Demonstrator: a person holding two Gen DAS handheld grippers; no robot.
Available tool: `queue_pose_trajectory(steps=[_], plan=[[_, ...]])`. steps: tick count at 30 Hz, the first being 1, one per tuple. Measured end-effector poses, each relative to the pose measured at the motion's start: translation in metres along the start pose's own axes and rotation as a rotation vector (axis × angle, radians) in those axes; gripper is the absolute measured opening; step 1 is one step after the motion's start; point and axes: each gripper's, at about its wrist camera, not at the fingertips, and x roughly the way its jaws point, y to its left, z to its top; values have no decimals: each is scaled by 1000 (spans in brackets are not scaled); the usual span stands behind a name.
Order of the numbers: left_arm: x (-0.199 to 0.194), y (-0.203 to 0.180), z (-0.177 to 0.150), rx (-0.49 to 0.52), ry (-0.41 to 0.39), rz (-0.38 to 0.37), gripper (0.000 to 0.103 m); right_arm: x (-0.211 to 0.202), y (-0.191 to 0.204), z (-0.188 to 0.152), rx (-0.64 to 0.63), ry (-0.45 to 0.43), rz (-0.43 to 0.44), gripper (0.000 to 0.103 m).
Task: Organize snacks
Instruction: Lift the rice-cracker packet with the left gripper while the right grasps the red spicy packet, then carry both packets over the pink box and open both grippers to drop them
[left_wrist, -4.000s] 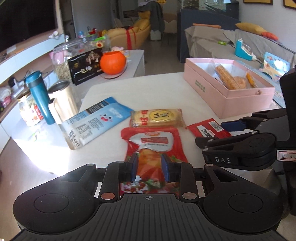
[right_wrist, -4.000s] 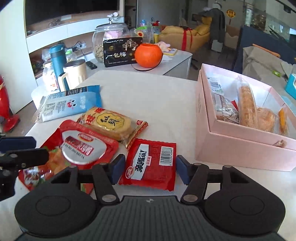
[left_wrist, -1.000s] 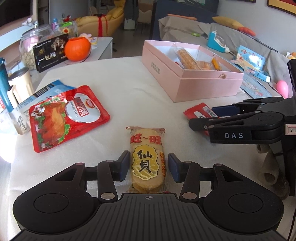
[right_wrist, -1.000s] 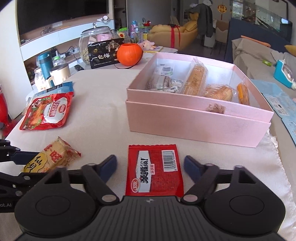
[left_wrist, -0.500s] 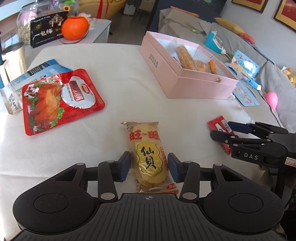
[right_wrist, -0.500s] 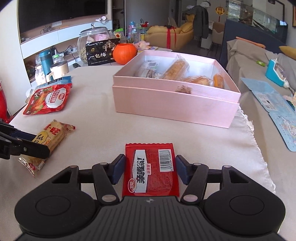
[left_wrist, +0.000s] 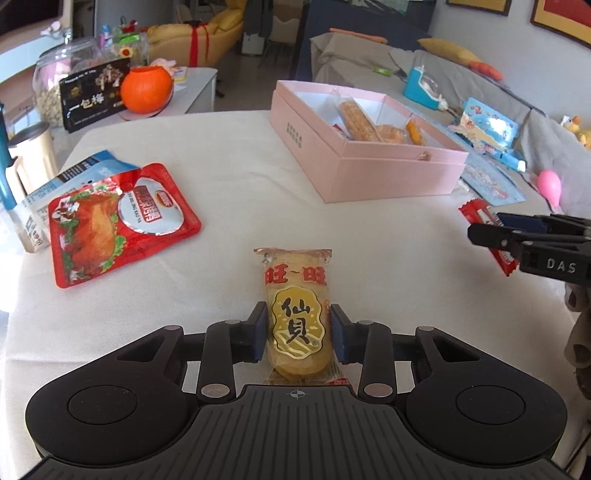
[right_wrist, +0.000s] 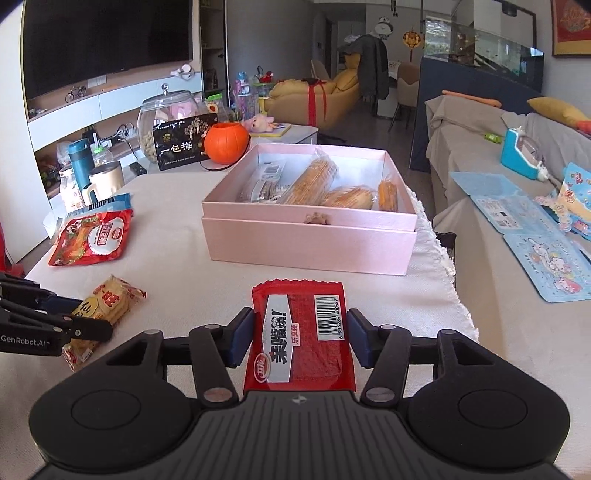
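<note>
Your left gripper has just been closing, and its blue pads now clamp the sides of the yellow cracker pack, which lies lengthwise between them. Your right gripper has also been closing, and its pads press the edges of the flat red packet.

The table under its pale cloth carries everything. On it, beyond both grippers, the open pink box holds wrapped yellow snacks. To the left lies the red chicken pouch, overlapping a blue-and-white bag. Behind the table, an orange pumpkin pot sits beside a black carton and a glass jar.
</note>
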Motion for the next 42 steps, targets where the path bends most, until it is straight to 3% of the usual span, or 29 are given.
queue_pose_trajectory(steps=[6, 12, 17, 25, 34, 42], plan=[[-5, -5, 14, 9, -53, -31, 39, 7, 1, -3, 2, 23, -11, 54], [14, 14, 10, -13, 12, -50, 41, 22, 18, -11, -32, 79, 12, 55], [8, 31, 16, -22, -3, -52, 41, 36, 36, -14, -75, 113, 4, 55], [4, 30, 15, -19, 0, -68, 37, 27, 38, -4, -75, 83, 6, 55], [14, 20, 10, -4, 34, -33, 43, 22, 35, -4, -70, 87, -4, 55], [9, 15, 9, 5, 14, -31, 40, 13, 33, 2, -68, 55, -8, 55]])
